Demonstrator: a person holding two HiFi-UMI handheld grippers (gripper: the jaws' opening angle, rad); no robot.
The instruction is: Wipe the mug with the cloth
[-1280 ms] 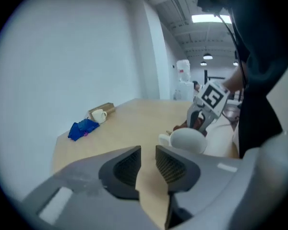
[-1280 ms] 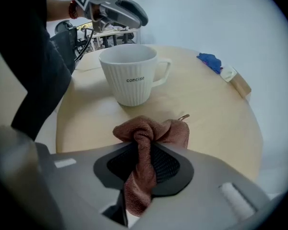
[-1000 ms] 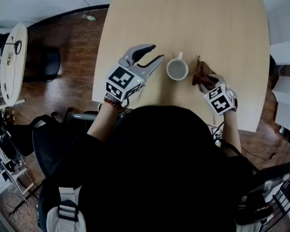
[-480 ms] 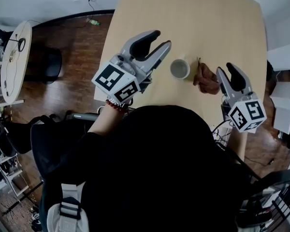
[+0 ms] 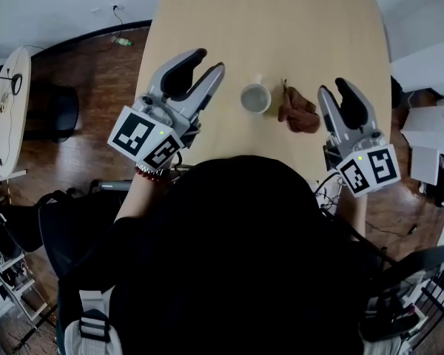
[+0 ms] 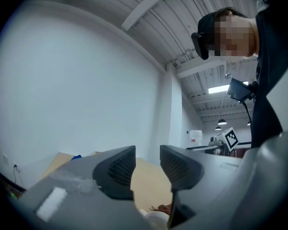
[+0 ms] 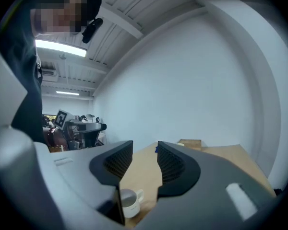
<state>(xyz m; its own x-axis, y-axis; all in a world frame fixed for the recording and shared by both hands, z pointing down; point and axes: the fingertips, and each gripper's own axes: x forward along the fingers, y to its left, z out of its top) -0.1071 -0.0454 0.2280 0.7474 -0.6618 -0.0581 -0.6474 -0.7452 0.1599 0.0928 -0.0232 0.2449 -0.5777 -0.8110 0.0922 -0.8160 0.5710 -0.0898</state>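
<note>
Brown and crumpled, the cloth lies on the table just beside the white mug (handle turned away from the person), while the left gripper and the right gripper hover above with jaws apart and empty, probably ready to take them

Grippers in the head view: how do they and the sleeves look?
The left gripper and right gripper are grey, with curved jaws and dark ribbed pads. Each carries a white cube with black square markers. Black sleeves; a red bead bracelet at the left wrist.
</note>
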